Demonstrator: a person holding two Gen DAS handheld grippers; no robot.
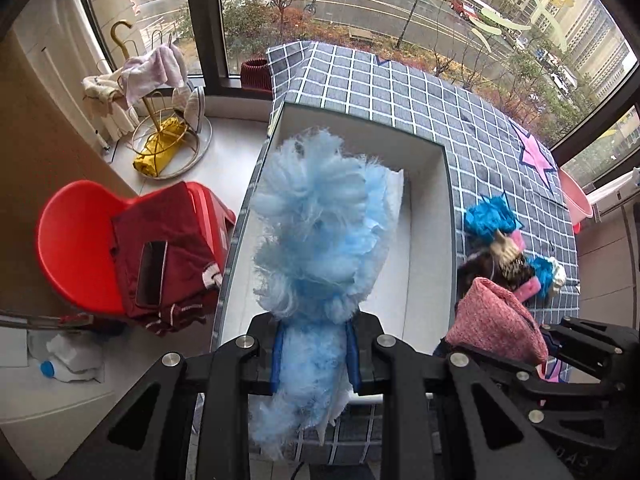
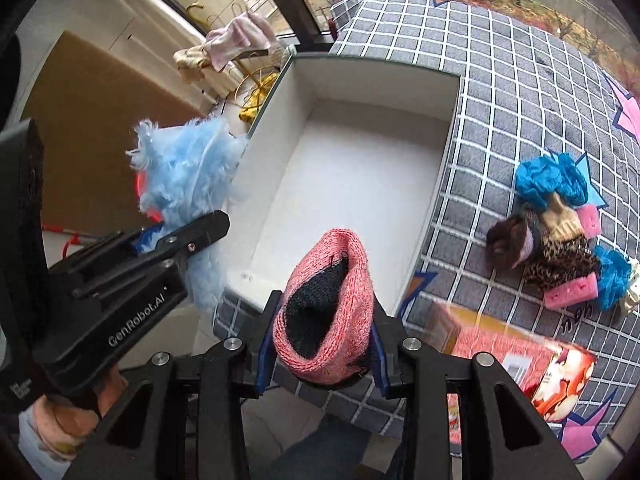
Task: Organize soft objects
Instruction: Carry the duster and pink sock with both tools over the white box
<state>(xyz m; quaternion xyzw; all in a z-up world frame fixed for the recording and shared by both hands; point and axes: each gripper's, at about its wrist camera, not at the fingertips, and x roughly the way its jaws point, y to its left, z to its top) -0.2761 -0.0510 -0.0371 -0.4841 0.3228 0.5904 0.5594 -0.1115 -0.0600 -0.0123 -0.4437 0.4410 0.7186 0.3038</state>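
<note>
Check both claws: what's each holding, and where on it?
Left claw is shut on the fluffy light-blue duster, pinched near its lower end. Right claw is shut on the pink knit pouch across its lower body, opening facing the camera.

Rainy-day windows [image 1: 320, 20]; red chair [image 1: 76, 240]; checked tablecloth [image 1: 400, 92]

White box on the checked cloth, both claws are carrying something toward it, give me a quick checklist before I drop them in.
1. Left claw shut on the light blue fluffy duster: ok.
2. Right claw shut on the pink knit item: ok.
3. White box open and empty: ok.
4. Duster over the box in the left wrist view: ok.
5. Pink knit item fully past the box's near rim: cannot tell.
6. Pile of soft items on the checked cloth still to sort: not ok.
</note>
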